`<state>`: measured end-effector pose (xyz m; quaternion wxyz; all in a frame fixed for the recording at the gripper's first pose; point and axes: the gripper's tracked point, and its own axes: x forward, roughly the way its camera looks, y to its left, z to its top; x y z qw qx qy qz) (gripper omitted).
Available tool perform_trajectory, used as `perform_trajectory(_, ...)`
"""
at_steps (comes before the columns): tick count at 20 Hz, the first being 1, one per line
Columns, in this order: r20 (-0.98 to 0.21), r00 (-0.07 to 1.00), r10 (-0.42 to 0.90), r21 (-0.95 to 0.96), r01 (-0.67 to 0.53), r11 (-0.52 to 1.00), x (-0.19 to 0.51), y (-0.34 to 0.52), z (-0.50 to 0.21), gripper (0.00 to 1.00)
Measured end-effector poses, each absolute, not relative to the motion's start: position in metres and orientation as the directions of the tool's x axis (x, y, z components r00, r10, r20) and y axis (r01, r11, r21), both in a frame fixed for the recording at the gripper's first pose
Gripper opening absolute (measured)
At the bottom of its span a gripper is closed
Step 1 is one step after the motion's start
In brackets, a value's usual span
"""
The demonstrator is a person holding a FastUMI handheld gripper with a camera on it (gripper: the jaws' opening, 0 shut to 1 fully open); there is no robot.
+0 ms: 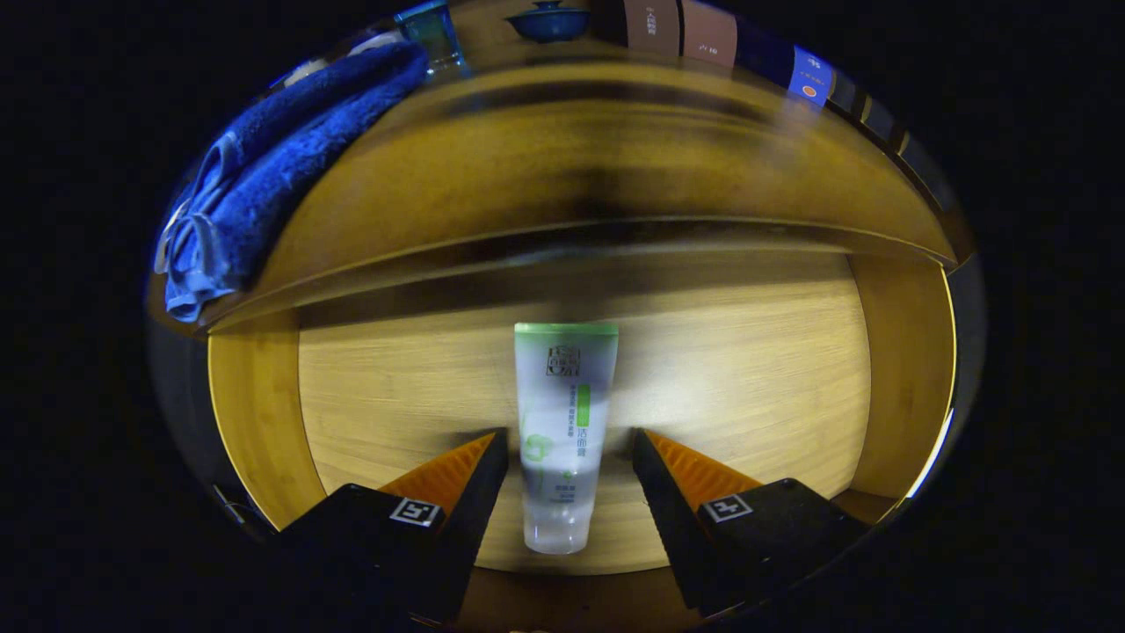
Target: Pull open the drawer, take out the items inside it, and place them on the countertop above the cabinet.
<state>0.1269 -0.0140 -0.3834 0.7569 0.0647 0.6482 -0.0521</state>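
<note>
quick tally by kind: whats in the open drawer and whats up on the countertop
Drawer, between the open claw fingers:
tube: 1
Countertop:
blue towel: 1
lidded blue bowl: 1
glass cup: 1
Total: 4

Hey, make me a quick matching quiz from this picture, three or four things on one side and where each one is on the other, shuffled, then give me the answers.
Things:
1. tube
2. blue towel
3. blue lidded bowl
4. gripper

Places:
A. draped on the countertop, at its front edge
B. jaws open, either side of the tube
C. far back on the countertop
D. lying on the open drawer floor

Pairs: 1-D, 2-A, 3-C, 4-B
</note>
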Motion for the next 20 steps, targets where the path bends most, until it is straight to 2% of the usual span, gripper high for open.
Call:
perform_trajectory(1,-0.987,0.161,0.003,0.028,0.154,0.988,0.128,-0.014,-0.385,0.91)
perform_trajectory(5,-0.989,0.143,-0.029,-0.010,0.128,0.992,0.125,-0.015,-0.393,0.58)
perform_trajectory(6,-0.988,0.153,-0.030,-0.011,0.129,0.992,0.128,-0.015,-0.389,0.58)
perform_trajectory(7,-0.988,0.154,-0.025,-0.006,0.125,0.992,0.128,-0.015,-0.384,0.50)
perform_trajectory(14,-0.987,0.162,-0.021,0.003,0.146,0.989,0.126,-0.016,-0.385,0.50)
perform_trajectory(20,-0.957,0.288,-0.031,0.005,0.123,0.992,0.126,-0.017,-0.355,0.50)
